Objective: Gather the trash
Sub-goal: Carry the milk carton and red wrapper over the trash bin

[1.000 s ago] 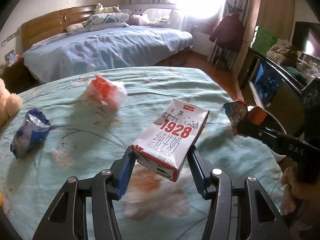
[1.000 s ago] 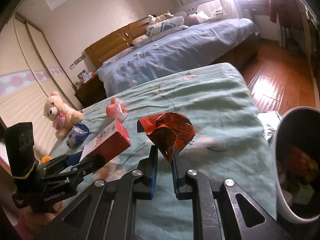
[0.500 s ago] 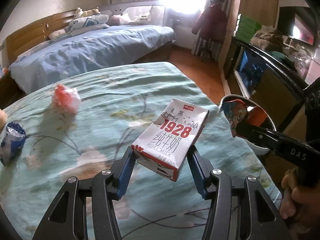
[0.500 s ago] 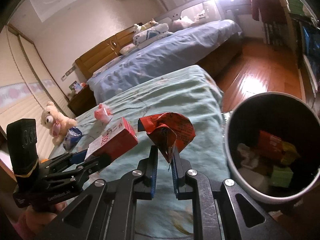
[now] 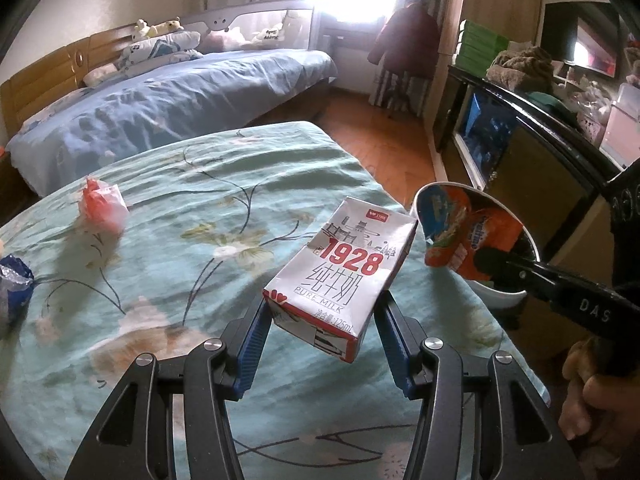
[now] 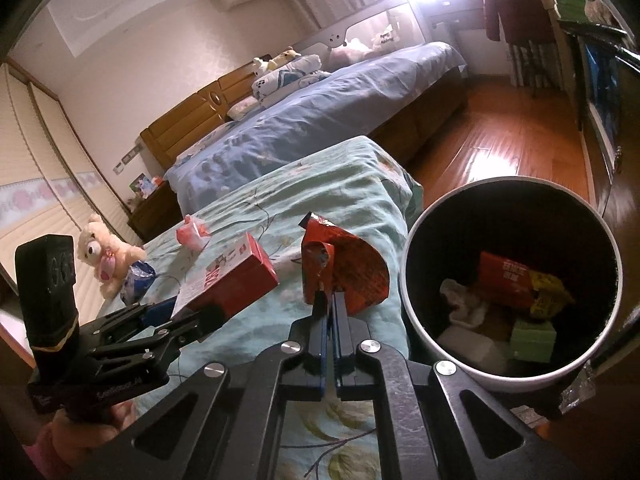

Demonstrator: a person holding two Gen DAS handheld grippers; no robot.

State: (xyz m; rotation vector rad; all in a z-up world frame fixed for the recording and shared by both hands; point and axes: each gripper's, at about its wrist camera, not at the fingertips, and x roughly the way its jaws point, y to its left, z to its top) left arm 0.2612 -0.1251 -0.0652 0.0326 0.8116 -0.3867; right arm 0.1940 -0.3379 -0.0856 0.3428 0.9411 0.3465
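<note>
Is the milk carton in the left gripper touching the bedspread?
Apart. In the left wrist view the milk carton sits raised between the left gripper's jaws, with the green bedspread visible beneath its lower corner.

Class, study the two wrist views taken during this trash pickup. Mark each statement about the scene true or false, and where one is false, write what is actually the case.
1. The left tool grips a milk carton. True.
2. The right tool is empty. False: it is shut on a crumpled red wrapper.
3. The bin already has trash inside. True.
4. The bin stands on the bed. False: it stands on the floor beside the green floral cover.
5. A red and white bag lies on the green cover. True.
6. The teddy bear is inside the bin. False: it sits on the far side of the cover, near a crumpled blue packet.
</note>
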